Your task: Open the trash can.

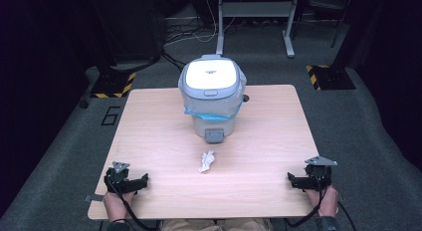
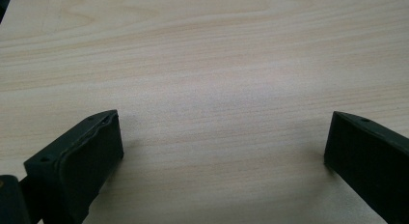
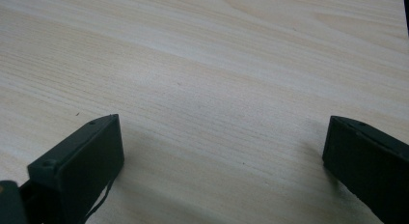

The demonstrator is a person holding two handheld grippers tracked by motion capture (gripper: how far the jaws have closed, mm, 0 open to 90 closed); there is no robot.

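A crumpled white paper wad (image 1: 206, 161) lies on the wooden table (image 1: 164, 131), a little in front of a small grey pedal bin (image 1: 212, 96) with a white lid and a clear liner bag. My left gripper (image 1: 145, 181) rests at the table's front left corner, open, jaws pointing right toward the middle. My right gripper (image 1: 290, 179) rests at the front right corner, open, jaws pointing left. In the left gripper view the left gripper (image 2: 224, 137) has bare wood between its jaws. The right gripper (image 3: 222, 137) in its own view likewise holds nothing.
The bin's pedal (image 1: 214, 135) faces the person. A grey metal stand (image 1: 255, 12) and cables sit on the carpet beyond the table. Yellow-black striped floor plates (image 1: 116, 84) lie at both far sides. Bare wood separates the grippers from the paper.
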